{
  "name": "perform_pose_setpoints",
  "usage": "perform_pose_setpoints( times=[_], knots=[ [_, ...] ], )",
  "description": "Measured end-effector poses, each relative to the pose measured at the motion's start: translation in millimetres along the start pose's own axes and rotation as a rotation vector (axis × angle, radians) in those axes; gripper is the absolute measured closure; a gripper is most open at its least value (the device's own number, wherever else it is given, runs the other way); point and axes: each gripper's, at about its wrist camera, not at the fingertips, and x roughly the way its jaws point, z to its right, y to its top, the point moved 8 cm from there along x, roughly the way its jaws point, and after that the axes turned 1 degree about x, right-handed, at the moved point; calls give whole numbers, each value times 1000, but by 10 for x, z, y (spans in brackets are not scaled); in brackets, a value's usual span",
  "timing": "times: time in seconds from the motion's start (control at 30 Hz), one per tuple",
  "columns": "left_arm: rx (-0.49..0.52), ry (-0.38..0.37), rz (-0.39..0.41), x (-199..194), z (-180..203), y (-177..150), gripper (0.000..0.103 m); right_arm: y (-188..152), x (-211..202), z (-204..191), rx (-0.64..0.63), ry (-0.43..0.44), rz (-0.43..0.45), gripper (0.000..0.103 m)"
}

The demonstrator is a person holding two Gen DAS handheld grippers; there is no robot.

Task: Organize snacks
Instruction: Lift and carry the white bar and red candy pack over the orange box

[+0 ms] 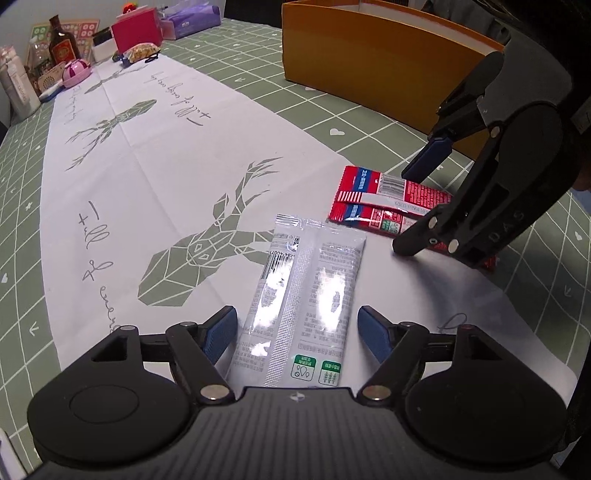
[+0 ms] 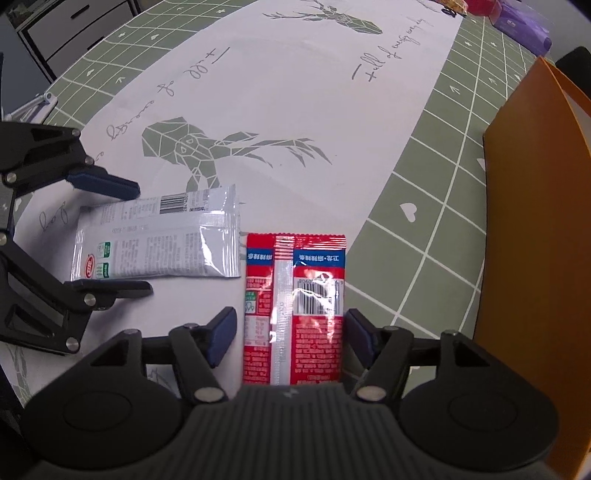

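A silver snack packet (image 1: 306,280) lies flat on the white deer-print cloth (image 1: 166,166). My left gripper (image 1: 297,332) is open and straddles its near end, with a gap between each blue pad and the packet. Right beside it lies a red snack packet (image 2: 295,266). My right gripper (image 2: 291,332) is open around that one, its pads close to the edges. In the right wrist view the silver packet (image 2: 159,240) sits between the left gripper's (image 2: 133,238) spread fingers. The left wrist view shows the right gripper (image 1: 415,203) over the red packet (image 1: 369,199).
An orange open box (image 1: 369,55) stands at the back right, close beside the red packet (image 2: 535,221). A brown bottle (image 1: 62,44), a pink item (image 1: 75,72), a red box (image 1: 136,31) and a purple pack (image 1: 192,22) crowd the table's far left end.
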Motion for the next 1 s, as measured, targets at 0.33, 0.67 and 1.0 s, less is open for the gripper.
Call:
perform_pose_setpoints(
  times=[0.33, 0.67, 1.0],
  knots=[
    [26, -11, -15, -44, 36, 31, 43, 3, -53, -5, 0, 4, -4, 59],
    [8, -10, 38, -330, -51, 223, 45, 69, -232, 64, 26, 6, 41, 71],
    [-68, 36, 122, -608, -260, 632, 45, 238, -574, 194, 68, -19, 139, 73]
  ],
)
